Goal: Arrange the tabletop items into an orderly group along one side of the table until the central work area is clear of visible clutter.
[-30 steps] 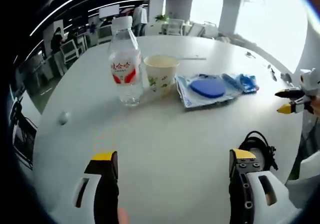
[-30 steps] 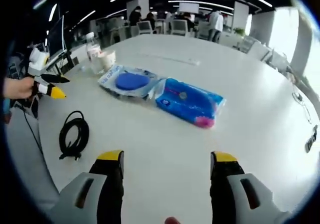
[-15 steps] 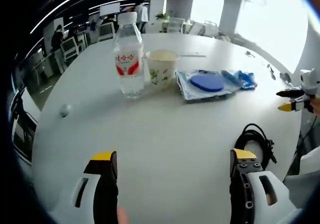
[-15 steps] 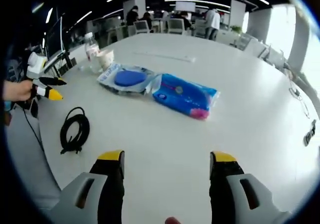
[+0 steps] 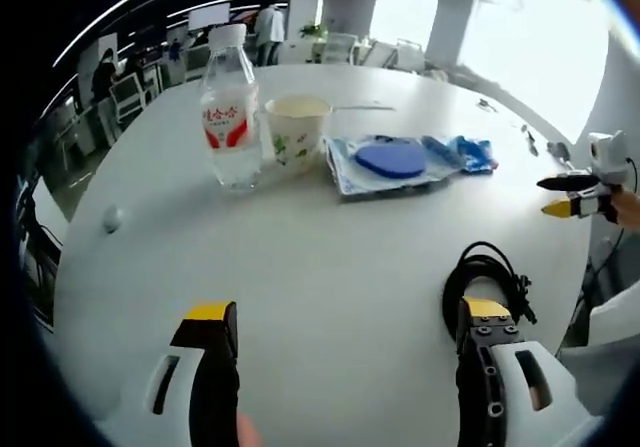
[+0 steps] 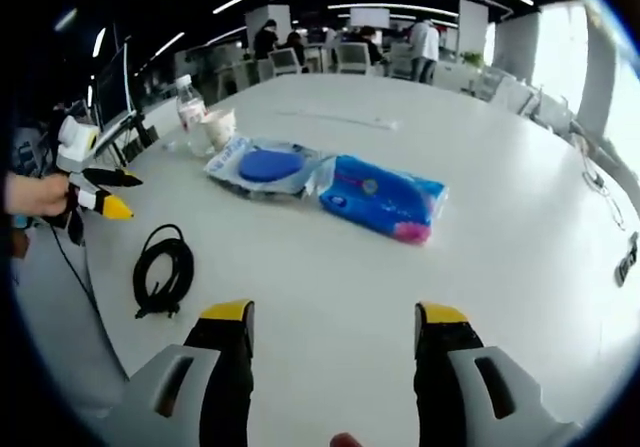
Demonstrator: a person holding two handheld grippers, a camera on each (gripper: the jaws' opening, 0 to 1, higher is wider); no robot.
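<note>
Both claws hovering over the white bench (image 5: 330,267), nothing gripped yet. Left claw (image 5: 345,322) spread wide and empty, jaws apart above bare surface; right claw (image 6: 335,322) likewise released, jaws parted with nothing between them. Up at the far side in the left gripper view, a neat little row: water bottle (image 5: 230,107) upright, paper cup (image 5: 296,132) just beside it, then a clear packet with a blue disc (image 5: 388,160), and the blue wipes pack (image 5: 462,153) touching that packet's far end. Same row from the other angle in the right gripper view: bottle (image 6: 189,115), cup (image 6: 219,127), disc packet (image 6: 268,168), wipes pack (image 6: 385,197), all close together in a line, looking like the orderly group the task wants. Odd one out: a coiled black cable (image 5: 482,277) lying well apart from the row, just beside the left claw's right jaw, also plain in the right gripper view (image 6: 165,272) near the bench edge. Probably the next thing to collect, and floppy, so liable to uncoil when lifted. A small pale scrap (image 5: 111,218) lying alone off to the left. Right claw visible at the edge of the left gripper view (image 5: 570,195), held clear of the bench.
</note>
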